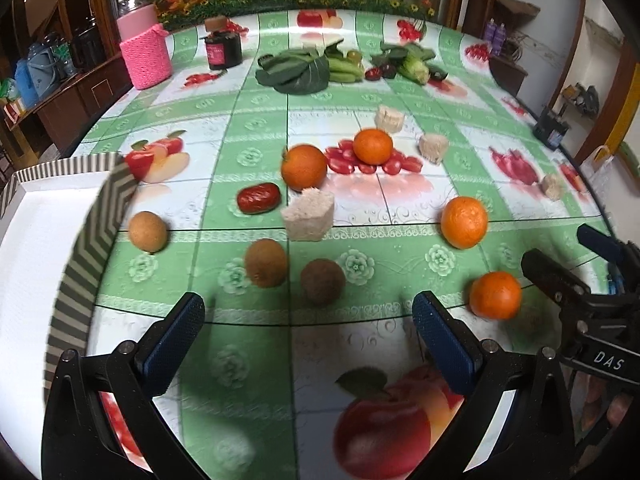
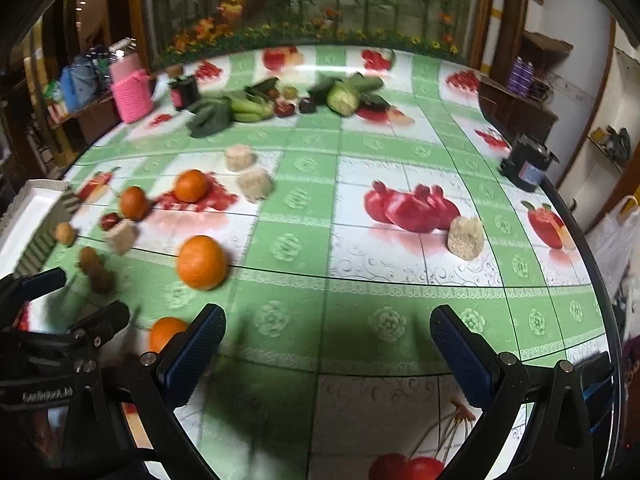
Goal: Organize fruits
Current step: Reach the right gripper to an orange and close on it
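Left gripper and right gripper: fingers spread apart, grasping nothing. Oranges, kiwis and a red date lie scattered on the surface, beside the white tray.

Both the left gripper and right gripper show black angular frames, silver screws, blue ribbed fingers, and white "DAS" lettering.
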Demonstrator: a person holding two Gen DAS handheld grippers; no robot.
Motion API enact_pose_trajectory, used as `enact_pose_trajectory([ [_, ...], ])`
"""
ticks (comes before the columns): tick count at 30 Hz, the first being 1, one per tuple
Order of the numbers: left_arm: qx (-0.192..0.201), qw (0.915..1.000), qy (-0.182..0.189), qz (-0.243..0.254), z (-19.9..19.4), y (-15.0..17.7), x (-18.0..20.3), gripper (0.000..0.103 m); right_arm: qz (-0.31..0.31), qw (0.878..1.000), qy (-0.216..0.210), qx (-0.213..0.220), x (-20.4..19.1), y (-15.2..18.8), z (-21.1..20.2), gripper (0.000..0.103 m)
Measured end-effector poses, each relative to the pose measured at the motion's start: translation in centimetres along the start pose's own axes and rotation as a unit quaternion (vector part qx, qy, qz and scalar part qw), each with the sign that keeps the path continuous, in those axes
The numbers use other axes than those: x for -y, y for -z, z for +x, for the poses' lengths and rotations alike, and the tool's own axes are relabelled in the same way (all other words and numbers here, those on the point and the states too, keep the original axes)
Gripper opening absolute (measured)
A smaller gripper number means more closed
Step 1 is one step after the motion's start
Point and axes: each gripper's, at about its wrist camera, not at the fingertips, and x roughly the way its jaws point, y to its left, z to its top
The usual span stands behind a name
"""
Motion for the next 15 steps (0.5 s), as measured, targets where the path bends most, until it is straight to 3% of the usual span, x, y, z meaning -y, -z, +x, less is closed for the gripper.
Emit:
enact_pose_trajectory([
  [7,0.016,0.9994,0.028,0.011,-2.8,0.2,-2.1,0.103,-0.036,0.999,-0.027,0.02,-0.6,0.6,-2.6,0.098],
  [13,0.023,0.9984,0.041,0.031,-3.6,0.6,-2.4,0.103,-0.037,0.994,-0.1,0.005,-1.4,1.0,-2.5,0.084],
  [15,0.023,0.9981,0.046,0.034,-3.7,0.7,-2.4,0.103,-0.051,0.993,-0.104,-0.002,-2.2,1.1,-2.0,0.079],
])
